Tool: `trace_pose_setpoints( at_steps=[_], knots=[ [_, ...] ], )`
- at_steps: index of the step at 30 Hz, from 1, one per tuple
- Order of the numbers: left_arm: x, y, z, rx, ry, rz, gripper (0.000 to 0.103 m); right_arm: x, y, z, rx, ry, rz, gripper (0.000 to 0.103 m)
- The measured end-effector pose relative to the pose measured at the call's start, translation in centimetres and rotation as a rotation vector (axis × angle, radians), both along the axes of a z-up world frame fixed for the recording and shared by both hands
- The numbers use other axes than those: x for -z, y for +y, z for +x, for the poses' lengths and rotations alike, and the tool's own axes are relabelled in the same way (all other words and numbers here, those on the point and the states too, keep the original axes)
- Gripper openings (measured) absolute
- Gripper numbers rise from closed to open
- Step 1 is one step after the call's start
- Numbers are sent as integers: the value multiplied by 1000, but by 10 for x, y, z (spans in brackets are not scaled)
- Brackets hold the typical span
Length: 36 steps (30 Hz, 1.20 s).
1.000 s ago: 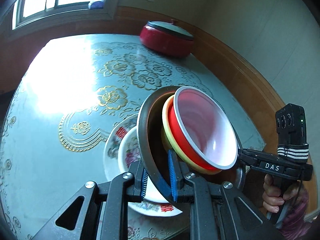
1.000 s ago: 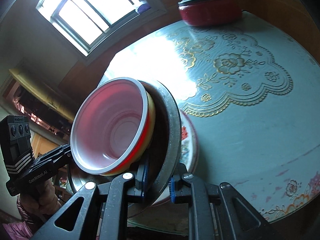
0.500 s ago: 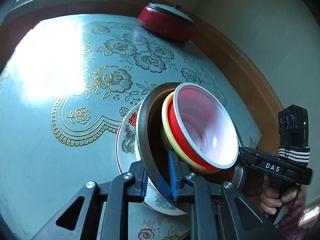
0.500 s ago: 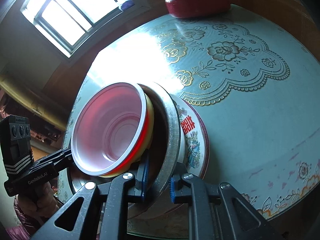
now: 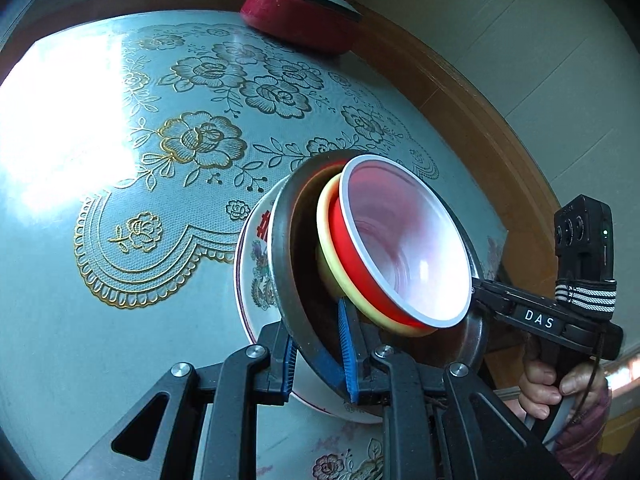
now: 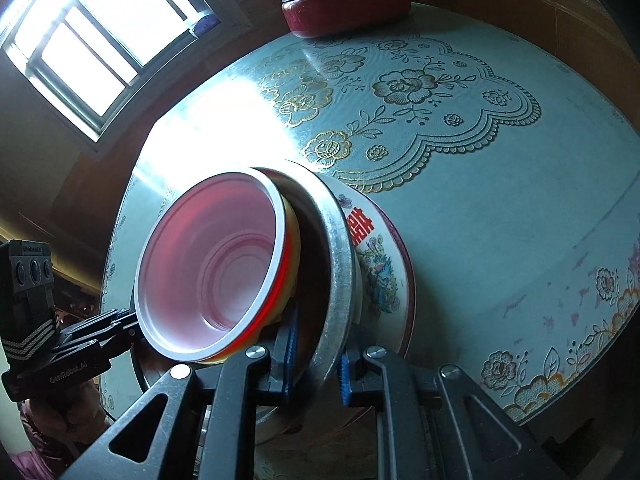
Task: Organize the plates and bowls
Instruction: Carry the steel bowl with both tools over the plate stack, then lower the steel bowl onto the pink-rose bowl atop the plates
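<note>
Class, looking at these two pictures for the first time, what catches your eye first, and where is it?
A red bowl with a white rim sits nested in a yellow bowl inside a metal basin, whose rim both grippers clamp above a flowered white plate. Far across the table stands a lidded red pot.

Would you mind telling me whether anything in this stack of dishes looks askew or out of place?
Nothing looks damaged or spilled. The metal bowl, with the yellow bowl and red bowl nested inside, appears steeply tilted above the floral plate, its rim clamped by the left gripper and the right gripper.
</note>
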State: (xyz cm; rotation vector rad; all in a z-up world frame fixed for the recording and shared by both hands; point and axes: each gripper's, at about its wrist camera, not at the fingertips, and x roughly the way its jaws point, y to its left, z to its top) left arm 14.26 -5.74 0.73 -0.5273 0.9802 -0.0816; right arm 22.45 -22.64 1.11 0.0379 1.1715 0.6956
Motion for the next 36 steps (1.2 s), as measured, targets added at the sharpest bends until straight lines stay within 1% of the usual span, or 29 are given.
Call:
trace_pose_setpoints(
  at_steps=[5,8,11,13,15,26,30,32,36],
  knots=[
    [0,3,-2,7,4,-23,20,-1,1,-2,26,-9,-4,18],
    [1,4,-2,13,3,-20,20,-3,0,-4,44,-2,3,19],
    [1,2,-2,24,0,-14,20,-6,-2,-6,62,-19,-2,29],
    [-1,-1,-3,32,-9,2,20,-8,-5,-7,78,-24,-7,31],
    [-2,-2,-3,36,-13,12,20,-9,-8,-9,89,-29,1,31],
    [-4,-3,-6,38,-25,11,21,-18,-22,-22,141,-50,33,31],
    [-4,-4,-6,39,-28,22,21,-13,-23,-24,148,-34,39,25],
    [-5,-5,-7,42,-33,29,22,-10,-22,-25,151,-31,37,24],
    [-6,-6,-8,51,-38,42,22,-9,-20,-28,158,-43,27,19]
  ],
)
